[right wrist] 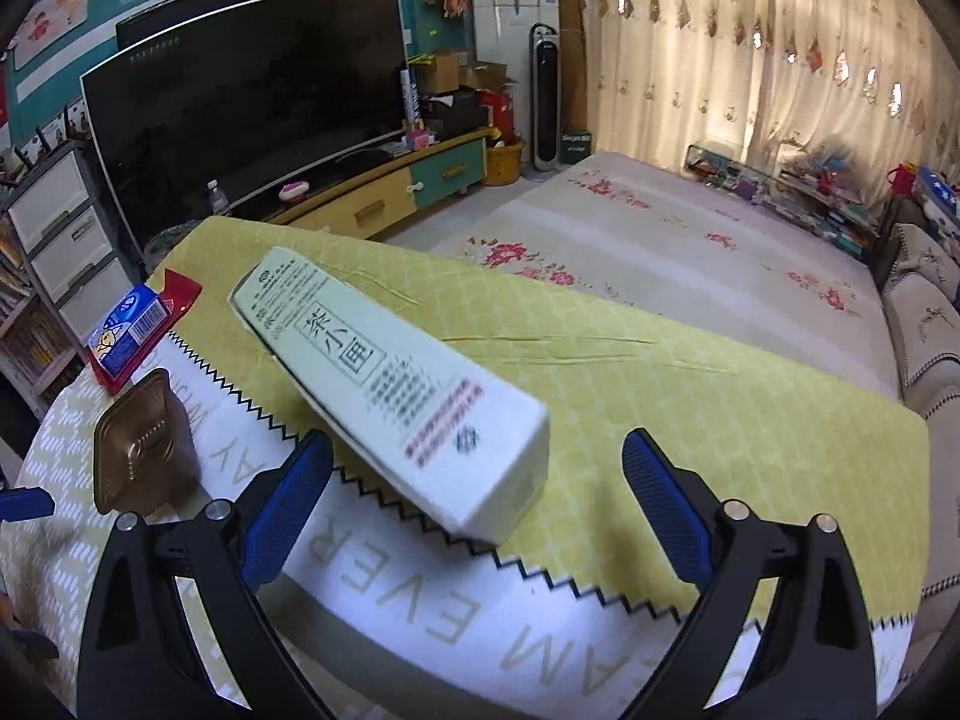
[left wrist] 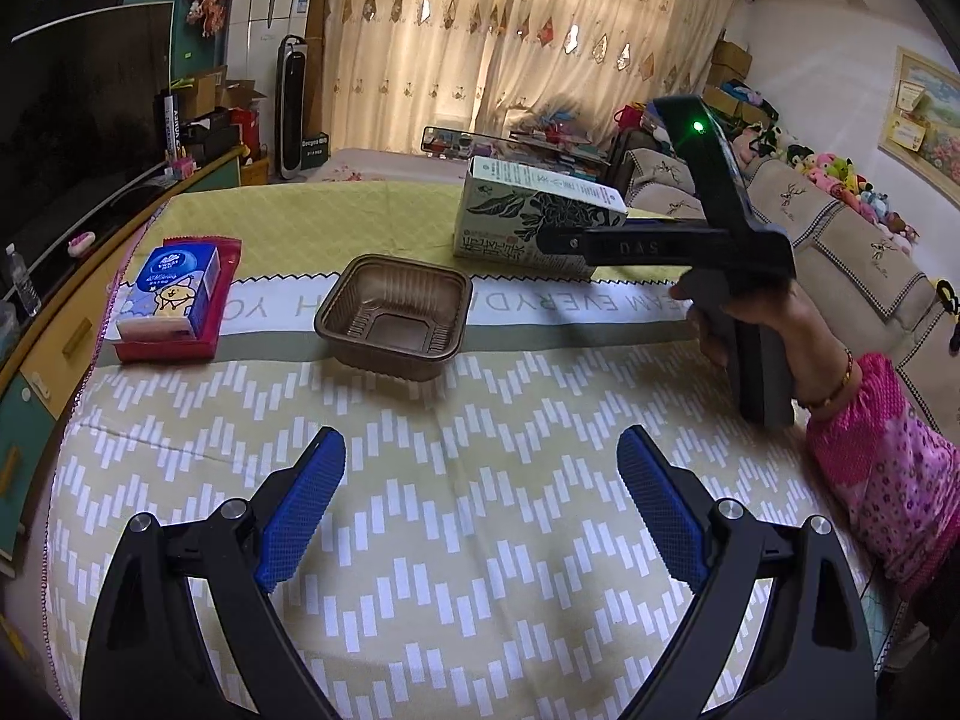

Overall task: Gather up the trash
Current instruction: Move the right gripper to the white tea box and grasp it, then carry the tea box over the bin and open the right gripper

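Observation:
A pale green tea box (right wrist: 390, 384) lies on the yellow tablecloth (right wrist: 690, 420). Its near end reaches in between the spread fingers of my right gripper (right wrist: 477, 443), which is open, and the pads look clear of it. In the left wrist view the same box (left wrist: 528, 210) stands at the table's far right, with one black finger (left wrist: 600, 246) of the right gripper across its front. A brown plastic tray (left wrist: 393, 315), with nothing inside, sits mid-table ahead of my left gripper (left wrist: 481, 438), which is open and holds nothing.
A blue tissue pack (left wrist: 174, 288) rests on a red wrapper (left wrist: 225, 294) at the table's left. A hand and pink sleeve (left wrist: 882, 468) come in from the right. A TV (right wrist: 240, 108) on a cabinet stands left, a sofa (left wrist: 840, 228) right, and a floral mat (right wrist: 690, 240) lies beyond.

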Demonstrator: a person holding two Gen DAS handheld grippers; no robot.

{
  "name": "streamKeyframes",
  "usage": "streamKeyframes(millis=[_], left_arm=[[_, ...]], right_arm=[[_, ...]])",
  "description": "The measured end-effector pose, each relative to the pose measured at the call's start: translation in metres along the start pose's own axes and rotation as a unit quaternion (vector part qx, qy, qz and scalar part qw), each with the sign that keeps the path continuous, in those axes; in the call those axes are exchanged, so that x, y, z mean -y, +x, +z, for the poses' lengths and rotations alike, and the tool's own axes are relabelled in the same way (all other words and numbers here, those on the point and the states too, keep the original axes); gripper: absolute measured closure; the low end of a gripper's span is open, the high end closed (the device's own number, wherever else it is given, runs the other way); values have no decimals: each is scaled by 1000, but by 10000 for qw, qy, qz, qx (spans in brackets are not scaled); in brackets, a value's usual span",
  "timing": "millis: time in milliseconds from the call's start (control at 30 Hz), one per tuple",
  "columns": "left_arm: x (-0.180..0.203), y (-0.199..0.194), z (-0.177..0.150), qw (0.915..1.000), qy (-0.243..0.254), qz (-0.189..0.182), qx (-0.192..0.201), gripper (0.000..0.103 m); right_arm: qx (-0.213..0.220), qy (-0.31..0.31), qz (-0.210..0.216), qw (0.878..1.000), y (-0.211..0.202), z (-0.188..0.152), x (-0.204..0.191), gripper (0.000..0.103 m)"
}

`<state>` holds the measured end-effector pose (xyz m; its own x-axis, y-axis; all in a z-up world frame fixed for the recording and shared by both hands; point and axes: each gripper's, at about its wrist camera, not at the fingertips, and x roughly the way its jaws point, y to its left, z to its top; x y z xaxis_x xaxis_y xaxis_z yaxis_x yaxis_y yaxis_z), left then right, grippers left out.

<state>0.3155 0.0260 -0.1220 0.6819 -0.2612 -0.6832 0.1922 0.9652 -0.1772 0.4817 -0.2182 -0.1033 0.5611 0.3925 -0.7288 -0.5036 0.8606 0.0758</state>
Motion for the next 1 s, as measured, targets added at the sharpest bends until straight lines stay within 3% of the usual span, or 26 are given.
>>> streamKeyframes(millis=[67, 200, 467, 667, 767, 1000], left_arm=[[-1, 2, 0, 10000, -7, 0, -11, 12], [-2, 6, -1, 10000, 4, 11, -51, 12], [1, 8, -1, 10000, 61, 19, -70, 12], [8, 9, -4, 9999, 121, 35, -79, 12], [12, 10, -6, 9998, 178, 42, -75, 12], [20, 9, -7, 9997, 221, 98, -81, 12]], right_arm=[[-25, -20, 126, 9999, 2, 1, -2, 13], [-143, -41, 326, 9994, 6, 1, -6, 41], [-287, 210, 863, 9956, -8, -9, -13, 64], [-21, 320, 1157, 9928, -41, -17, -27, 73], [125, 297, 1069, 9938, -50, -17, -32, 73], [82, 311, 927, 9952, -33, -8, -44, 71]])
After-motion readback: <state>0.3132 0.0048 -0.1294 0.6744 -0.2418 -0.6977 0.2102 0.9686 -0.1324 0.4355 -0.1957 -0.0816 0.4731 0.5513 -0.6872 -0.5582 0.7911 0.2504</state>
